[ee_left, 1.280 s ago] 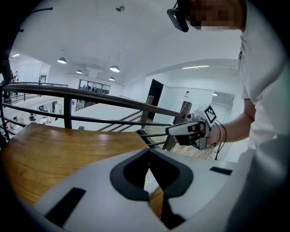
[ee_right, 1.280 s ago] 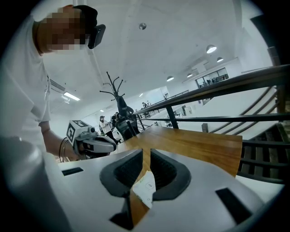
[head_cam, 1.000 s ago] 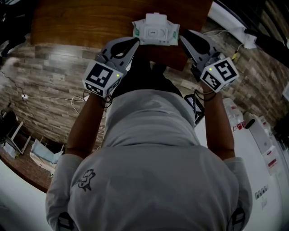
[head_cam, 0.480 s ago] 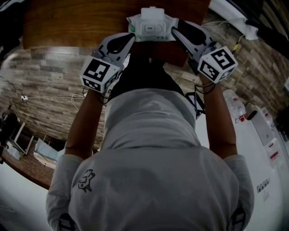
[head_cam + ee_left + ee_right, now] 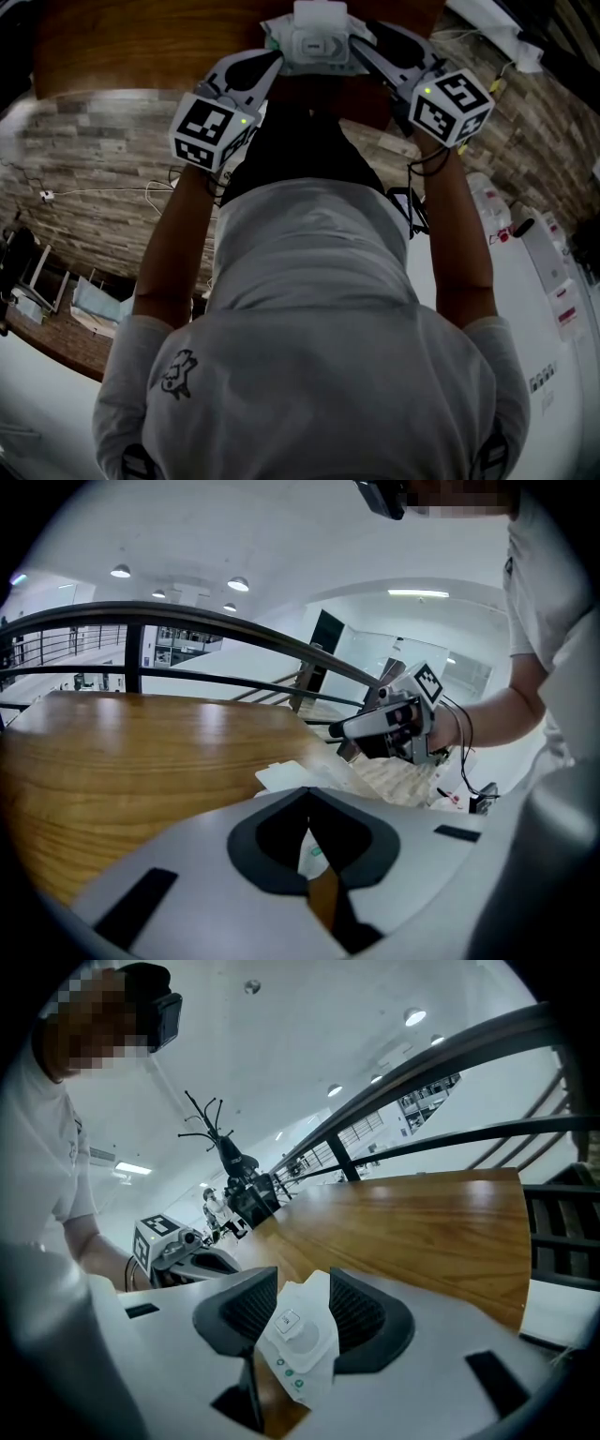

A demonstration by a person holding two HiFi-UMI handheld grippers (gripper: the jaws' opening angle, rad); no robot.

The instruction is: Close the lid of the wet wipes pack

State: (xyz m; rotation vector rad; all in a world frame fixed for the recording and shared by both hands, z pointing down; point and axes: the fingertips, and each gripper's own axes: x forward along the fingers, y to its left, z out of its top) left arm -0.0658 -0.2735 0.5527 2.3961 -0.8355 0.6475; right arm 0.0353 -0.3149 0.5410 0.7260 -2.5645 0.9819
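Nearest the head camera are the person's shoulders and two forearms, which reach out to the wet wipes pack [image 5: 317,45] from either side. The left gripper [image 5: 274,62] comes in at the pack's left end. Its own view shows the jaws drawn together at the tips, and they appear to pinch the thin edge of the wrapper, a sliver of which shows in the slit behind the tips. The right gripper [image 5: 364,52] is at the pack's right end, and its jaws have just been opening. They stand well apart, with the pack's end and its white lid [image 5: 300,1333] between the ribbed pads, which do not look to press on it. Beneath and beyond the pack runs the wooden table [image 5: 141,47]. The pack is over the table's near edge, but I cannot tell whether it rests on the wood or hangs just above. Nor can I tell for sure whether the lid is shut, though a white flap seems to stand up at the pack's far side. The step in hand looks like settling the pack, with one end pinned and the other freed. Next, the right gripper would need to get above the flap and press it down onto the pack until it seats, while the left stops the pack sliding.
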